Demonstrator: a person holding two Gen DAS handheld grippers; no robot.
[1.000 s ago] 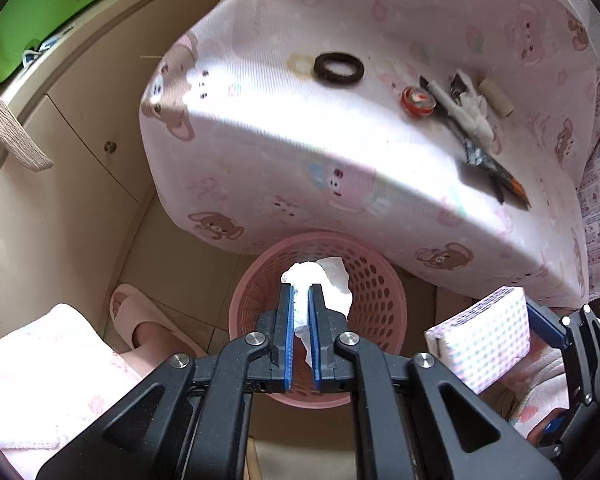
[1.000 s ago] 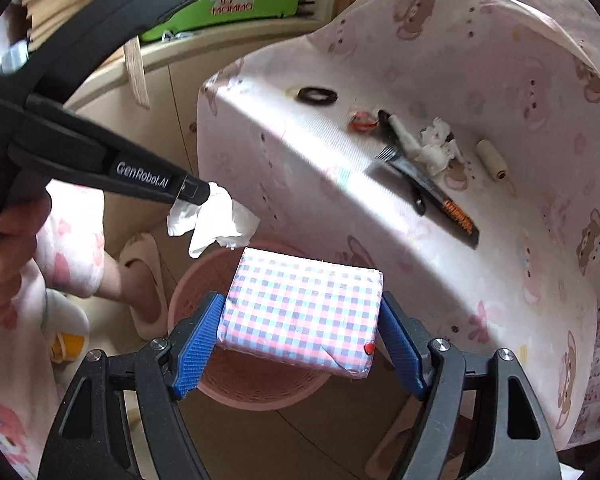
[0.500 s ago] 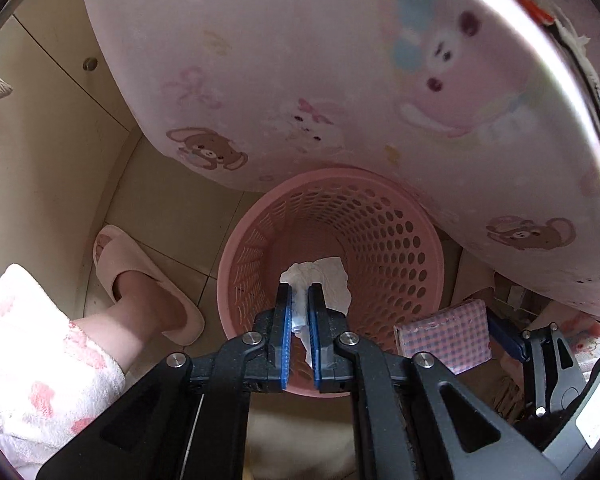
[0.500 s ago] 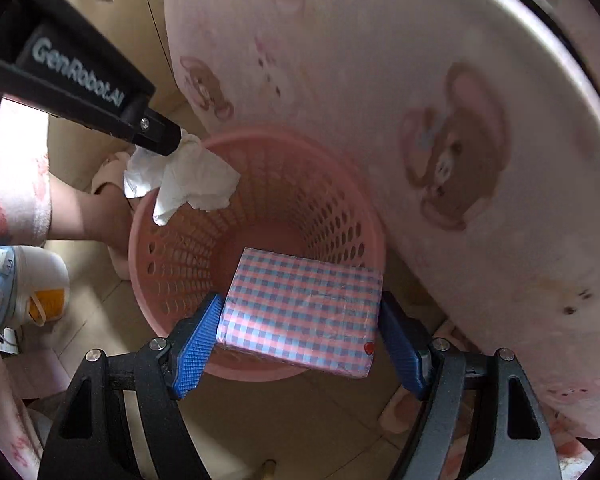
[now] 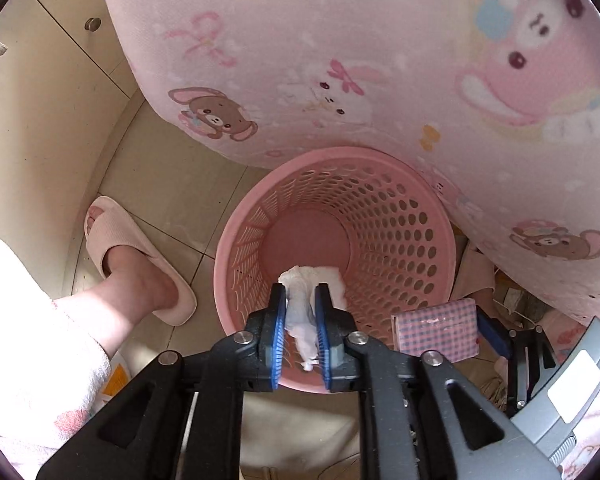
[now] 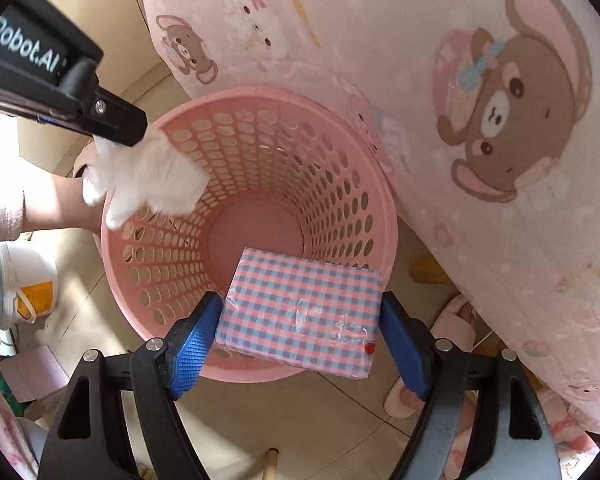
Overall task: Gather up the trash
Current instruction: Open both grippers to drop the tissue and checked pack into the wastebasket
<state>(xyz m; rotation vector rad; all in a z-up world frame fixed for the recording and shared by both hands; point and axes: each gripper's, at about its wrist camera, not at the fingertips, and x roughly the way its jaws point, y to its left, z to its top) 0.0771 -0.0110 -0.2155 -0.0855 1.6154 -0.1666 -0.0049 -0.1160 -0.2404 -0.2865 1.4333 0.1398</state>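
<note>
Both loaded grippers over pink basket (image 6: 384, 200)

My left gripper (image 5: 300, 330) points down toward the pink basket (image 5: 236, 248), near its rim on my side, its blue pads (image 5: 277, 344) closed on a crumpled white tissue (image 5: 302, 312) that sticks out past the tips. My right gripper (image 6: 300, 338) hangs just right of it over the same rim, spread wide, each blue pad (image 6: 194, 340) pressed against an end of a pink-and-blue checked packet (image 6: 300, 308). My left foot, in a pink slipper (image 5: 132, 252), stands just left of the basket.
</note>
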